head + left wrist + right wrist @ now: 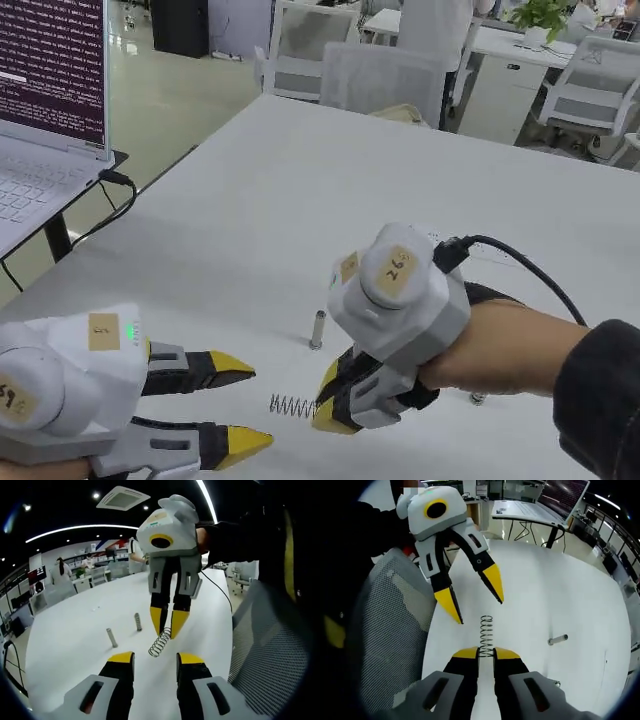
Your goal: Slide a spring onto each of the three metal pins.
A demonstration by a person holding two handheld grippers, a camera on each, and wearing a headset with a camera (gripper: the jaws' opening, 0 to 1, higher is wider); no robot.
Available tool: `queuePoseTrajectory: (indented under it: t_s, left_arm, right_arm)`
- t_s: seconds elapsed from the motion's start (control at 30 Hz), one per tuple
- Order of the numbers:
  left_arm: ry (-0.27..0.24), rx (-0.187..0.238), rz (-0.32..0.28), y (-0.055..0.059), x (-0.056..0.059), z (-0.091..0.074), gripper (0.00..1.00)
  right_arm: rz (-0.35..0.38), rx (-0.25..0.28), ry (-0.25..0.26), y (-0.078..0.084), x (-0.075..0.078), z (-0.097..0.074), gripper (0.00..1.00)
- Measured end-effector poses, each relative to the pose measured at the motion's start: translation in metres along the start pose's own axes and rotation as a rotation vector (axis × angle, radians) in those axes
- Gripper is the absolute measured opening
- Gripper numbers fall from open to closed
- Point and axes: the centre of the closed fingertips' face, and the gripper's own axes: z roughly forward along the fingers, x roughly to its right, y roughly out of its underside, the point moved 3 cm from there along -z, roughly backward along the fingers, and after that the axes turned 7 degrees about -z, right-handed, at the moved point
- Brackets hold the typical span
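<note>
- Left tongs (245, 400) are held wide apart low over the near part of the white table (300, 180). Nothing is gripped between the jaws, and the tips are turned toward the spring.
- Between the two pairs of tongs, the spring (290, 405) is stretched out sideways, low over the table. Whether it rests on the surface cannot be told. Its free end points at the left tongs.
- The spring is judged to be a light, thin wire coil that is bendy and easily flicked away or kinked if squeezed hard. A hold across the last few coils of one end is judged best, so that the bore at the other end is left open for a pin.
- Just behind the spring, an upright metal pin (317, 330) is seen on the table with nothing on it.
- Right tongs (325, 408) are closed almost fully, with one end of the spring pinched between the yellow tips.
</note>
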Motion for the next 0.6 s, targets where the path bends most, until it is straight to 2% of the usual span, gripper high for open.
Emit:
queuePoseTrajectory:
  t_s: [0.1, 0.27, 0.43, 0.6]
  left_arm:
    - [0.018, -0.002, 0.029, -0.003, 0.005, 0.000, 0.22]
    - [0.041, -0.004, 0.053, -0.005, 0.010, 0.000, 0.14]
    - [0.067, -0.018, 0.073, -0.002, 0.016, 0.002, 0.09]
    - [0.063, -0.026, 0.098, 0.000, 0.016, 0.004, 0.04]
  right_arm:
    - [-0.024, 0.003, -0.012, -0.007, -0.006, -0.003, 0.08]
    - [-0.041, -0.004, -0.027, -0.008, -0.010, -0.004, 0.08]
    - [-0.055, -0.010, -0.038, -0.009, -0.013, -0.006, 0.08]
    - [-0.066, -0.018, -0.052, -0.008, -0.016, -0.008, 0.08]
